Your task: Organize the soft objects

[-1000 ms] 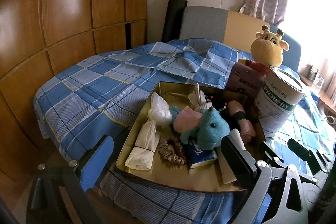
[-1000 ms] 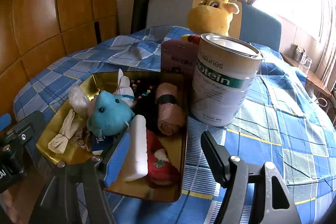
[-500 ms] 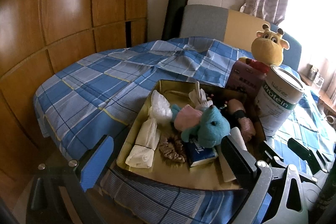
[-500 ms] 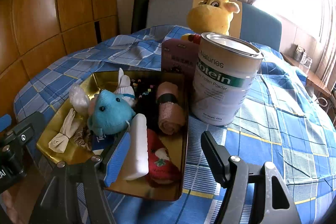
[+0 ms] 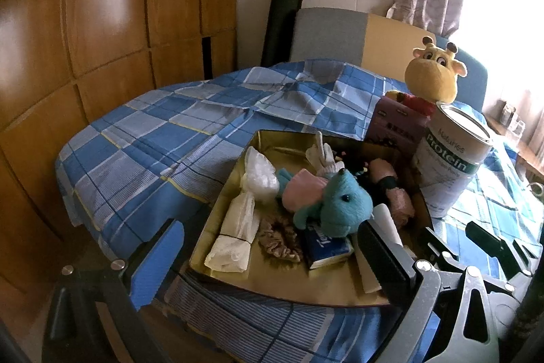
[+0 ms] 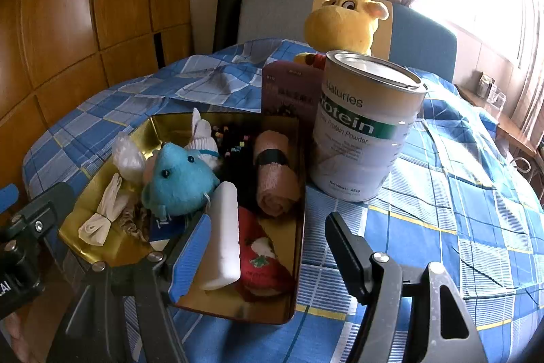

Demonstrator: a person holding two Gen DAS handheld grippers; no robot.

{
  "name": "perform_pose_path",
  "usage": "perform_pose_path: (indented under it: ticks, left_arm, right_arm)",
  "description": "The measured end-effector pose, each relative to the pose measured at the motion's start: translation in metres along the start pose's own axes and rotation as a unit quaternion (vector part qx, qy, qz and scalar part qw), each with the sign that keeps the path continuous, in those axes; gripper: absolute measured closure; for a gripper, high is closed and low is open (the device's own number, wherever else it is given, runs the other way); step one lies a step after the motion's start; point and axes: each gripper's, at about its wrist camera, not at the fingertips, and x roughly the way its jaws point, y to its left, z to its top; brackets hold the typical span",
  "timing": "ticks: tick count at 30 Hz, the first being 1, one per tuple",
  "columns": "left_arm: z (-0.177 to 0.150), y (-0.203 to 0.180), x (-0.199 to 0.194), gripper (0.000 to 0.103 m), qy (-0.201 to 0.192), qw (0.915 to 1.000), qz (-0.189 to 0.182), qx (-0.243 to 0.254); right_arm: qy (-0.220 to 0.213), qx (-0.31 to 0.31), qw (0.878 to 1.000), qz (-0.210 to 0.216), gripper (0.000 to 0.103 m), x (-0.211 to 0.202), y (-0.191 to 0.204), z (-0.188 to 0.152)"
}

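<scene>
Both wrist views look from the bed's near edge toward the headboard, close above the tray (image 5: 238,274) (image 6: 299,220); the right one sits further right. Both share tray and can (image 5: 448,165) (image 6: 360,131).

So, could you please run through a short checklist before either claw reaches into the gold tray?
1. Left claw open and holding nothing: ok.
2. Right claw open and holding nothing: ok.
3. Gold tray lying flat on the checked bedspread: ok.
4. Teal plush toy on top of the pile, free to grip: ok.
5. Protein powder tin upright beside the tray, outside it: ok.
6. Whether the rolled pink towel is pinned by neighbours: cannot tell.
</scene>
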Motion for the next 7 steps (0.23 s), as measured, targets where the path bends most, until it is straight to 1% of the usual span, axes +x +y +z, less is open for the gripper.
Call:
perform_pose_path:
  ticks: [5, 7]
  left_arm:
    - [0.0003, 0.0014, -0.0008, 0.001, -0.005, 1.0, 0.002, -0.001]
    - [0.0009, 0.0021, 0.0, 0.0, -0.002, 1.0, -0.004, 0.0]
  right_arm:
    - [0.0, 0.001, 1.0, 0.0, 0.032, 0.0006, -0.0011, -0.0002]
    - [-0.003, 0.003, 1.0, -0.001, 0.032, -0.0006, -0.0028, 0.0001]
